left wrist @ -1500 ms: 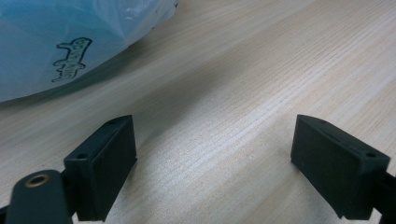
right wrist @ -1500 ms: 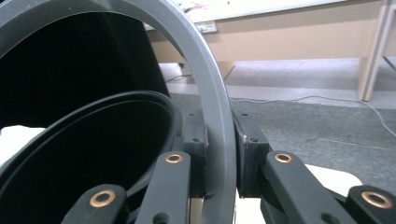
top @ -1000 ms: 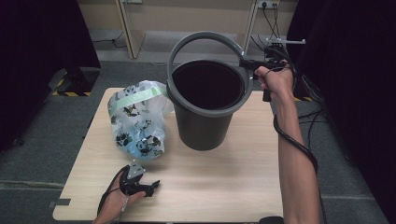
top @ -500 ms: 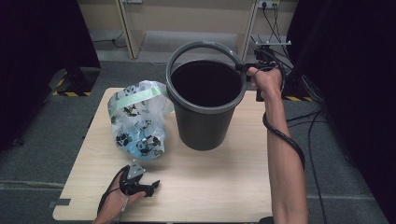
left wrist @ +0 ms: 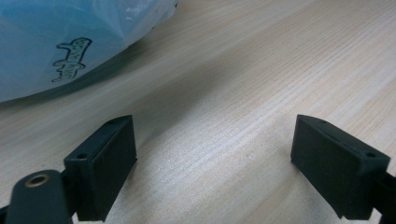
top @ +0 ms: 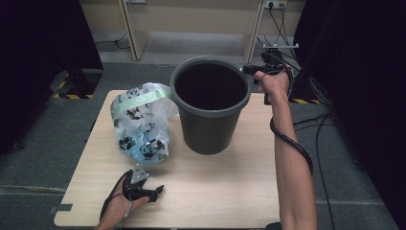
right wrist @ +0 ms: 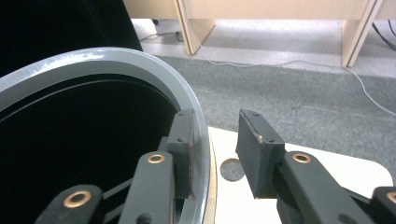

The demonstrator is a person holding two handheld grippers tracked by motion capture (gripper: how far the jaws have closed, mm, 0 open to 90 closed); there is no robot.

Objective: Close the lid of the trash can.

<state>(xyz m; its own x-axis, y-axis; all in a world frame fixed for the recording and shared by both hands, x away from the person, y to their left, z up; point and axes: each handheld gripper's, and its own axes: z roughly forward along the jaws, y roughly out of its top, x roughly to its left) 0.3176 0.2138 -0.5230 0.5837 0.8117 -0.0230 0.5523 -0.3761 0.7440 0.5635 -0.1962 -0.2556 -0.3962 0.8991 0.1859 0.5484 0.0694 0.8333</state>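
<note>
A dark grey bucket (top: pixel 209 115) stands upright at the back middle of the wooden table (top: pixel 215 191), with a grey ring as its rim (right wrist: pixel 140 63). My right gripper (top: pixel 247 70) is at the rim's right side and open. In the right gripper view (right wrist: pixel 217 149) one jaw sits inside against the rim and the other stands outside, clear of it. A clear plastic bag (top: pixel 139 124) with a panda print and a green band lies left of the bucket. My left gripper (top: pixel 155 191) rests open on the table near the front, with the bag (left wrist: pixel 56 46) just beyond its spread jaws (left wrist: pixel 215 158).
Pale wooden furniture legs (top: pixel 131 28) stand on the grey floor behind the table. Cables (top: pixel 330 124) trail down the right side. Black curtains (top: pixel 43 52) hang on both sides. A small round hole (right wrist: pixel 232 169) marks the table's corner by the bucket.
The grey ring, held raised and tilted above the bucket by my right gripper, has come down and now sits level on the bucket's top. My left gripper has stayed put.
</note>
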